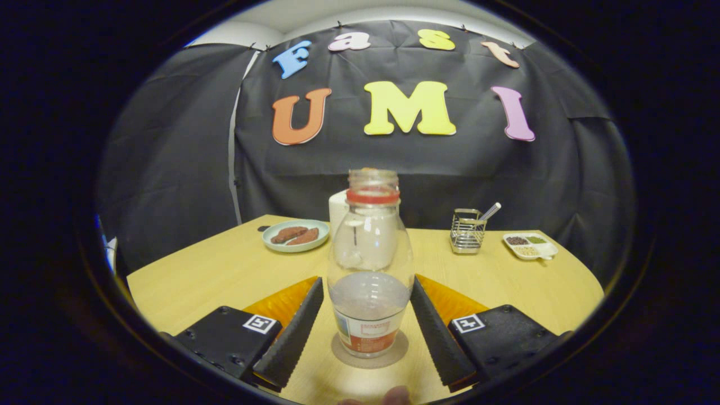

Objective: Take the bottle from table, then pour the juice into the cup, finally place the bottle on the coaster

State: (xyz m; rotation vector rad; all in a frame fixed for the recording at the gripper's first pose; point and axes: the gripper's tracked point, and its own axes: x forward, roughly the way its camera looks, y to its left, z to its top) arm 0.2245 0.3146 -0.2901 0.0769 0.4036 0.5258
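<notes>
Gripper (367, 304) wide open, holding nothing; glass bottle (369, 264) upright betw. fingers, untouched, on coaster (394, 352) on table (225, 270); cup (341, 211) beyond.

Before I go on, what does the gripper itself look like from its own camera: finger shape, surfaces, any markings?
The gripper has two wedge-shaped fingers with ridged, sawtooth inner faces that taper toward the tips. Each finger is mounted on a black blocky carrier with screw heads, and each carrier bears a small square black-and-white fiducial tag. Translucent orange panels sit on the outer side of both fingers.
</notes>
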